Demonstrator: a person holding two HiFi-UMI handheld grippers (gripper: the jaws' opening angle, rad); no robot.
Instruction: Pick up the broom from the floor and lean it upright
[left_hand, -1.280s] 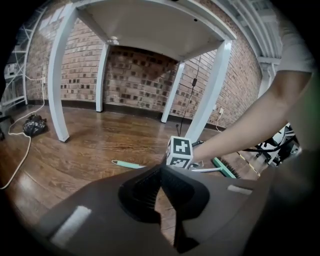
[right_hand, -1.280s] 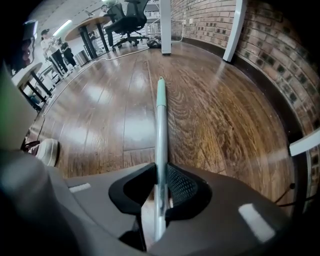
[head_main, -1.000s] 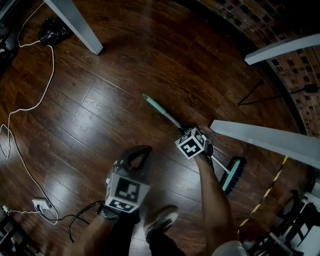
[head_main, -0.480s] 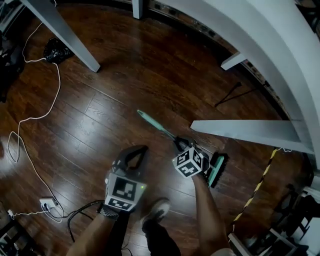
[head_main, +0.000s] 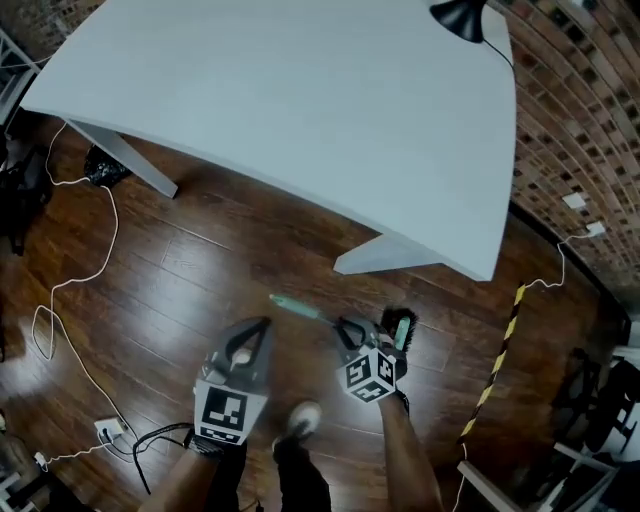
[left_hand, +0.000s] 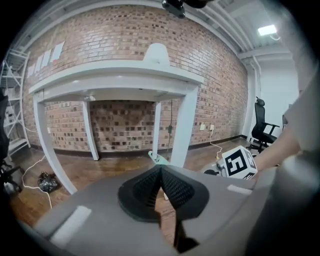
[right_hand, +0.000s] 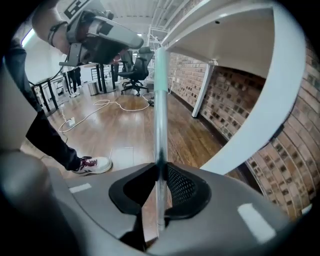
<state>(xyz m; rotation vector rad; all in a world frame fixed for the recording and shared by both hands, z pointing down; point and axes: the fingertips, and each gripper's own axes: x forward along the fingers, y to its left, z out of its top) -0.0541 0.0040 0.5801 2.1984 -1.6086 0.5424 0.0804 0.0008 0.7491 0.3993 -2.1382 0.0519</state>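
The broom has a silver shaft with a teal tip (head_main: 285, 303) and a dark, teal-backed head (head_main: 400, 330). My right gripper (head_main: 346, 326) is shut on the shaft and holds it off the wooden floor in front of the white table. In the right gripper view the shaft (right_hand: 160, 110) runs up between the pads of the right gripper (right_hand: 161, 167). My left gripper (head_main: 262, 325) hangs just left of the teal tip, apart from it. In its own view the left gripper (left_hand: 160, 169) has its pads together on nothing, with the teal tip (left_hand: 157, 158) just beyond.
A large white table (head_main: 300, 120) fills the upper head view, its leg (head_main: 125, 160) at left, a black lamp (head_main: 460, 18) on its far corner. A white cable (head_main: 60, 290) and power strip (head_main: 108, 432) lie left. Black-yellow tape (head_main: 495, 360) runs right. A shoe (head_main: 300, 418) stands below.
Both grippers have risen. The broom has come up off the floor in the right gripper. The head camera has lifted, so the tabletop now shows from above.
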